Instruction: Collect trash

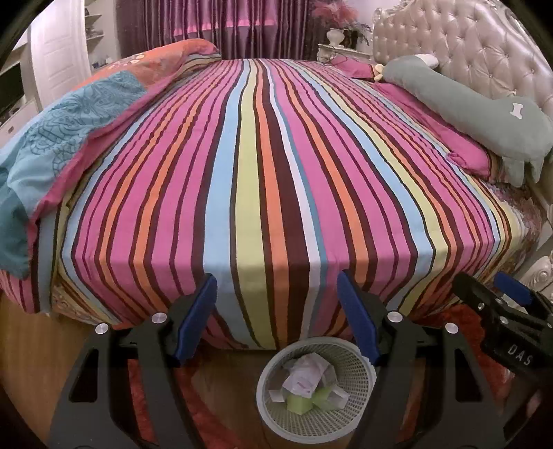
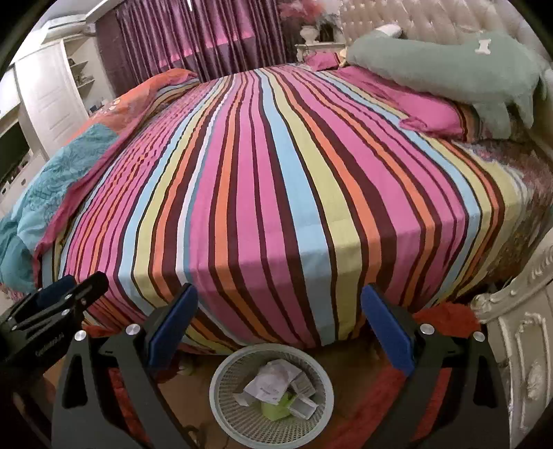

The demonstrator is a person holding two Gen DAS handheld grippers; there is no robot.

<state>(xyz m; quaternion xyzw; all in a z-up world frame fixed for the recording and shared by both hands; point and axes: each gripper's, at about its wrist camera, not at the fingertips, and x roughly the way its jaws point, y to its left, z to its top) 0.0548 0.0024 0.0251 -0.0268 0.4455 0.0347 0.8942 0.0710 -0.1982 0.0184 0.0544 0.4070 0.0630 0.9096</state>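
A: Two grippers are seen above a white mesh waste basket (image 1: 317, 390) that is set on the wooden floor (image 1: 221, 376) at the foot of the bed's near side.

B: How are the jaws held?

A: The left gripper (image 1: 276, 317) is spread, and nothing is pinched between its blue pads (image 1: 195, 317). The right gripper (image 2: 278, 331) is spread as well, with nothing held. In the left wrist view the right gripper is caught at four o'clock; in the right wrist view the left one is caught at eight o'clock.

B: Where is the trash found?

A: Crumpled white paper and wrappers (image 2: 274, 381) are piled inside the basket, together with a yellow-green piece (image 2: 274, 409). From both cameras the basket is seen at six o'clock, below and between the fingers.

B: What is shown beyond it?

A: A striped sheet (image 1: 276, 172) is stretched over the bed. A folded quilt (image 1: 69, 121) in teal and orange is laid along the ten o'clock edge. A grey-green cushion (image 1: 484, 117) is rested on a pink pillow (image 1: 449, 138) at two o'clock, against the tufted headboard (image 1: 477, 45). Purple curtains (image 1: 221, 24) are hung at twelve o'clock, and a red rug (image 2: 411, 397) is spread beside the basket.
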